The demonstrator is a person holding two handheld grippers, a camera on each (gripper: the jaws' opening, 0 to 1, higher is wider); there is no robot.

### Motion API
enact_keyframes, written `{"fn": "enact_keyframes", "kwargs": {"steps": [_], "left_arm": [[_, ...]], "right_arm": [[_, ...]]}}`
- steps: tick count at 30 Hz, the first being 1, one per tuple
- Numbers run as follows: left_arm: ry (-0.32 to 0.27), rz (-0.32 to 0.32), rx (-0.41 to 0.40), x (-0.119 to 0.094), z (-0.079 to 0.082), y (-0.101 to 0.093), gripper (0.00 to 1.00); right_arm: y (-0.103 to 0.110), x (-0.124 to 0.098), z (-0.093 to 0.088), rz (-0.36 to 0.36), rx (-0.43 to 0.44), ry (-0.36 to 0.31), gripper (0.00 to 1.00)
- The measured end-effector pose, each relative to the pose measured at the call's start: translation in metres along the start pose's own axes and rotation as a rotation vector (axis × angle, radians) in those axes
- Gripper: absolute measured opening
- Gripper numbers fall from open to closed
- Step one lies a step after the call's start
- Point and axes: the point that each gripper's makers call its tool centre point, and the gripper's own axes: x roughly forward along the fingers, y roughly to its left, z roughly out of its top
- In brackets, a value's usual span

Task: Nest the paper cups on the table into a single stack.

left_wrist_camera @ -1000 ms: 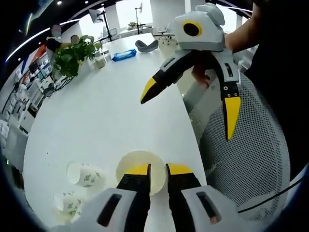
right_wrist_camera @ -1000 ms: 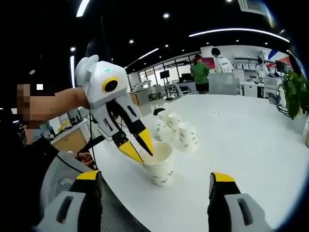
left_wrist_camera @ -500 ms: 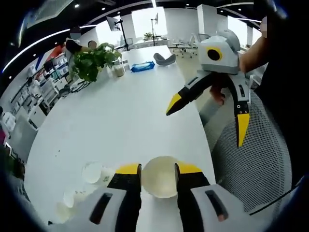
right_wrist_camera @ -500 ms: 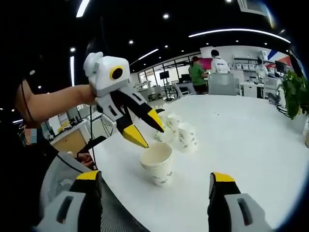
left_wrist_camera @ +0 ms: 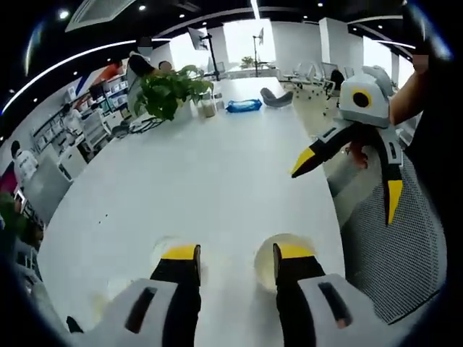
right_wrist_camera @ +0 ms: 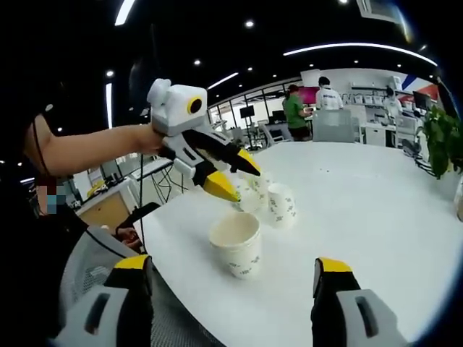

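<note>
The fingers of the left gripper [right_wrist_camera: 230, 176] stand apart with nothing between them, hanging in the air above the white counter [right_wrist_camera: 376, 202] and just over the group of cups. In the left gripper view its own two yellow-tipped fingers [left_wrist_camera: 181, 253] rise from the bottom, spread wide, with bare counter between them. The right gripper [left_wrist_camera: 347, 181] is also wide open and empty, held off the counter's near edge over a grey mesh chair [left_wrist_camera: 405, 253]; in the right gripper view its fingers [right_wrist_camera: 134, 264] rise far apart at the bottom corners. One paper cup [right_wrist_camera: 236, 243] stands upright and alone near the counter's edge, its mouth open upward, touched by neither gripper; in the left gripper view the same cup [left_wrist_camera: 269, 249] lies partly behind the right-hand finger. Just beyond it in the right gripper view, a small cluster of printed cups [right_wrist_camera: 281, 205] stands close together under the left gripper's tips; how many there are is hard to tell. At the far end of the counter in the left gripper view sit a leafy potted plant [left_wrist_camera: 168, 92], a blue packet [left_wrist_camera: 242, 105] and a grey object that I cannot identify. People [right_wrist_camera: 296, 110] stand in the office beyond.
</note>
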Motion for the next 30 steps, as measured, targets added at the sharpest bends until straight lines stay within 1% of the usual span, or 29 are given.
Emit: {"fn": "enact_keyframes", "kwargs": {"steps": [5,9,10,11,13,14,15,16,19,22,30], "left_arm": [[-0.018,0.060,-0.052,0.005,-0.007,0.020,0.43],[-0.042,0.108,-0.094,0.009,-0.009,0.034,0.46],[-0.044,0.111,-0.098,0.010,-0.009,0.035,0.46],[-0.059,0.127,-0.127,0.014,-0.012,0.047,0.47],[-0.063,0.146,-0.144,0.015,-0.013,0.053,0.47],[-0.066,0.164,-0.152,0.016,-0.016,0.059,0.47],[-0.067,0.167,-0.155,0.016,-0.016,0.061,0.47],[-0.075,0.188,-0.170,0.017,-0.018,0.068,0.47],[-0.074,0.201,-0.190,0.021,-0.022,0.076,0.46],[-0.061,0.218,-0.200,0.026,-0.031,0.085,0.45],[-0.038,0.236,-0.245,0.044,-0.038,0.094,0.44]], "right_arm": [[0.001,0.001,-0.001,0.003,-0.011,0.006,0.93],[0.001,0.001,-0.002,-0.002,-0.013,0.008,0.93],[0.001,0.001,-0.002,-0.002,-0.013,0.008,0.93],[0.000,0.001,-0.002,-0.004,-0.012,0.009,0.93],[0.000,0.001,-0.003,-0.005,-0.010,0.010,0.93],[-0.001,0.001,-0.003,-0.006,-0.011,0.012,0.93],[-0.001,0.001,-0.003,-0.006,-0.011,0.012,0.93],[-0.001,0.001,-0.003,-0.007,-0.011,0.013,0.93],[-0.002,0.001,-0.003,-0.011,-0.008,0.013,0.93],[-0.004,0.001,-0.003,-0.016,0.002,0.009,0.92],[-0.006,0.000,-0.004,-0.022,0.016,0.012,0.91]]}}
